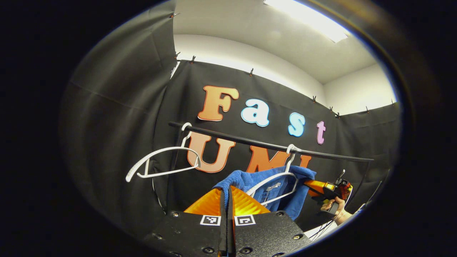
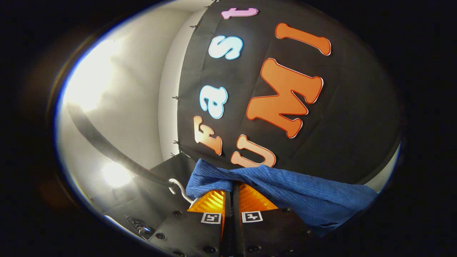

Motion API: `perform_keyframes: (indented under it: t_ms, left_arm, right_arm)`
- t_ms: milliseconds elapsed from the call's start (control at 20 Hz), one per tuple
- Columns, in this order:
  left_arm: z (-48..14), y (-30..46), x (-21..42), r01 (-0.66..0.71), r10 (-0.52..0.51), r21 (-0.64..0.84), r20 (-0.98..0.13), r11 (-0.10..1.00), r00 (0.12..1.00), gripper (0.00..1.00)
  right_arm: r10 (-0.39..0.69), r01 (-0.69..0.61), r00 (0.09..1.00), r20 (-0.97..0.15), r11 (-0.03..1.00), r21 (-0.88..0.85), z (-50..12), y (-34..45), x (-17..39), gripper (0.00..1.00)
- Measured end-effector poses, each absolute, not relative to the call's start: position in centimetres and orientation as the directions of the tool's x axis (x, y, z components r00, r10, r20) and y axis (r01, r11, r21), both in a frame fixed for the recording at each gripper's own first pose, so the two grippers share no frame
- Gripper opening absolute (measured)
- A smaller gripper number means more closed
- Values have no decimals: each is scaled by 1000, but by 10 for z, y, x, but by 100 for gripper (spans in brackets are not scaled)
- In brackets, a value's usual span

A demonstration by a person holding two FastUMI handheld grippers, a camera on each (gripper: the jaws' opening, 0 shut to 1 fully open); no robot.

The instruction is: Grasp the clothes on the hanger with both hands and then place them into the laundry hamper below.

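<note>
At this moment I judged the task to be near its beginning, with the grasp made and everything else left. In the left gripper view, the blue garment hung on a white hanger near the right end of the black rail, and the hook of that hanger sat over the rail. A second white hanger, bare, hung near the left end of the same rail, well apart from the first one. The left gripper had its two fingers brought together with almost no gap, and the tips reached the left shoulder of the garment; I believed a fold of cloth was pinched there, but the contact itself was hidden behind the fingers, so I could not be sure. In the same view I saw the right gripper with a hand holding it, at the right shoulder of the garment. In the right gripper view its fingers were also close together, and the blue cloth bunched over the tips of the right gripper, so it seemed to hold the fabric. A white hook showed just beside it, at the rail. The garment was still on the hanger, so the lifting off and the placing into the laundry hamper were both not yet done.
</note>
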State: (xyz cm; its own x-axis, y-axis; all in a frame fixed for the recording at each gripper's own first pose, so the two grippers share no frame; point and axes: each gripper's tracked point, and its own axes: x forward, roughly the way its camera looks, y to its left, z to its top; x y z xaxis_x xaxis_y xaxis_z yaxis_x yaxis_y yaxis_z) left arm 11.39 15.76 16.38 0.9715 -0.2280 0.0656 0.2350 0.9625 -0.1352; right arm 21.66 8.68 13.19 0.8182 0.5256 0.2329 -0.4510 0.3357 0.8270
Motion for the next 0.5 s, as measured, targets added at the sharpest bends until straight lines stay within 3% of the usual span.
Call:
perform_keyframes:
  t_ms: [500]
  left_arm:
    - [171, 178, 155, 247, -242, -60, 70, 967, 968, 0]
  right_arm:
    - [485, -445, 829, 278, 271, 854, 145, 61, 225, 7]
